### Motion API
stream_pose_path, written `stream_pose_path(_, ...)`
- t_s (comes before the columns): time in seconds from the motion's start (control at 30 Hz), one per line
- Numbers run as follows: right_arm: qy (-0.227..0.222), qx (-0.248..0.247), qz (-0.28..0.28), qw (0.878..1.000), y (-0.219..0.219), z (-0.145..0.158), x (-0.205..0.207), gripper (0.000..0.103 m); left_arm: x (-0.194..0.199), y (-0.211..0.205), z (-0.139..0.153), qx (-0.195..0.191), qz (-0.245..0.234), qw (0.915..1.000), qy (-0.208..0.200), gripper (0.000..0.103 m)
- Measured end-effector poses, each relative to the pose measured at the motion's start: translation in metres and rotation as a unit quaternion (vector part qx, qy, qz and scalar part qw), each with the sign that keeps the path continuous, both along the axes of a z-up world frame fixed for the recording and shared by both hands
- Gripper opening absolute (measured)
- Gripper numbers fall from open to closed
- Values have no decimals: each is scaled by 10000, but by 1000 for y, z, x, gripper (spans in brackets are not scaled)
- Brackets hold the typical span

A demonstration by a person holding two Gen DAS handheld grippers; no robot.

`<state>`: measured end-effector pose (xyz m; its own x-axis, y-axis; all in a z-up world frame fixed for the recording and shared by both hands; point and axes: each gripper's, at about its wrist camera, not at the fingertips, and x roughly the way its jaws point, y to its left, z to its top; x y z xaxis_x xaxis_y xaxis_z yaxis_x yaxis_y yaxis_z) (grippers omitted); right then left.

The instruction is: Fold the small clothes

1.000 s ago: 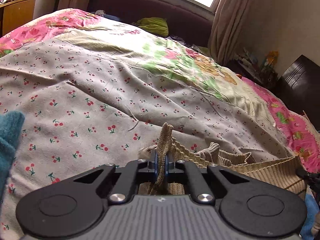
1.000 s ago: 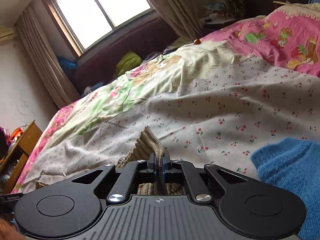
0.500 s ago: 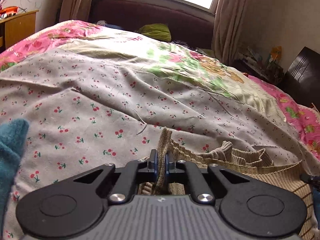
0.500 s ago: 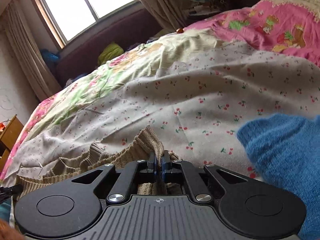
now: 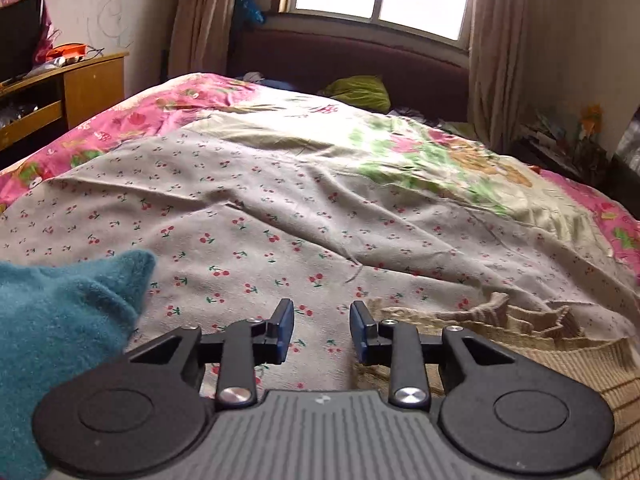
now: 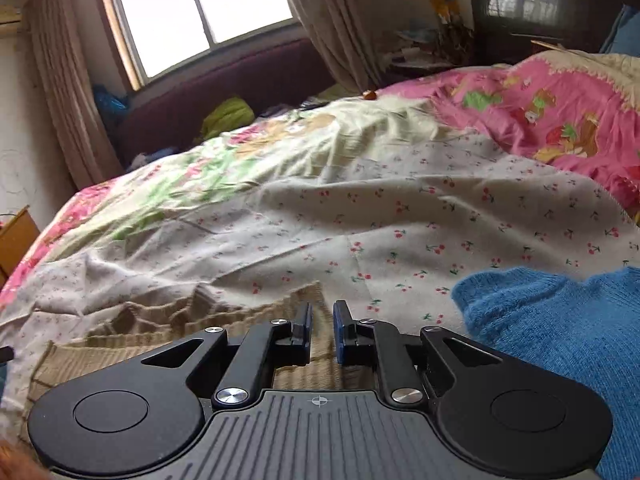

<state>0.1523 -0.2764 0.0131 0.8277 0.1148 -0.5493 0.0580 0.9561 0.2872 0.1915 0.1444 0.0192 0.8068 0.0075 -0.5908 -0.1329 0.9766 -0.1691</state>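
A beige ribbed knit garment [image 5: 520, 344] lies on the cherry-print bedspread [image 5: 280, 208], its folded edge bunched at the far side. My left gripper [image 5: 322, 330] hovers at the garment's left edge; its jaws are opening and only bedspread shows between them. In the right wrist view the same beige garment [image 6: 168, 328] spreads to the left and under my right gripper [image 6: 322, 330]. That gripper's jaws are opening too, a narrow gap apart, with the knit lying below them and not pinched.
A teal knit piece [image 5: 60, 320] lies at the left, and a blue knit piece [image 6: 560, 328] at the right. Beyond are a pink floral quilt [image 6: 560, 112], a dark headboard [image 5: 344, 60] under the window, and a wooden cabinet [image 5: 60, 96] at the left.
Both grippers were shut on the beige garment's edge and have let go, their jaws parting. The garment's edge has dropped flat on the bed. Both hands have drawn back and tilted up.
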Motion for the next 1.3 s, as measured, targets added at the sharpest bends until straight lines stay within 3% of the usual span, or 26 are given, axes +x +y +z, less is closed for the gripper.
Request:
stream_pose_path(0.13, 235, 16, 544, 9982, 28, -15, -15, 14, -18, -33, -9, -291, -650, 9973, 178, 45)
stream_pose_path(0.2, 570, -301, 310, 9974, 30, -36, -16, 12, -23, -53, -21, -203, -919, 9950, 337, 45)
stream_pose_path(0.27, 715, -394, 33, 9967, 15, -54, -20, 0, -26, -64, -35, -122, -991, 9935, 545, 45)
stream_pose_path(0.4, 818, -61, -470, 9955, -16, -60, -28, 0, -35, -56, -48, -76, -966, 9934, 609, 46)
stream_pose_path(0.5, 841, 101, -508, 9951, -20, -58, -32, 0, -40, -48, -45, -81, -782, 9949, 632, 45)
stream_pose_path(0.6, 520, -134, -423, 9977, -8, -41, -41, 0, -48, -45, -37, -72, -568, 9968, 555, 45)
stream_pose_path(0.67, 291, -347, -315, 9985, 4, -29, -47, 12, -57, -46, -30, 3, -548, 9976, 429, 46)
stream_pose_path(0.8, 112, -395, 160, 9990, 27, -19, -55, 12, -70, -49, -29, 58, -607, 9972, 431, 47)
stream_pose_path(0.9, 432, -365, 311, 9979, 33, -31, -53, 13, -73, -46, -42, 133, -490, 9963, 689, 47)
stream_pose_path(1.0, 907, -327, 85, 9953, 24, -54, -52, 8, -75, -36, -52, -2, -313, 9958, 857, 58)
stream_pose_path(1.13, 805, -326, -247, 9959, 22, -35, -66, 11, -81, -34, -52, -17, -272, 9966, 779, 58)
stream_pose_path(1.3, 600, -417, -64, 9973, 43, -23, -87, 13, -92, -34, -42, -49, -281, 9981, 548, 57)
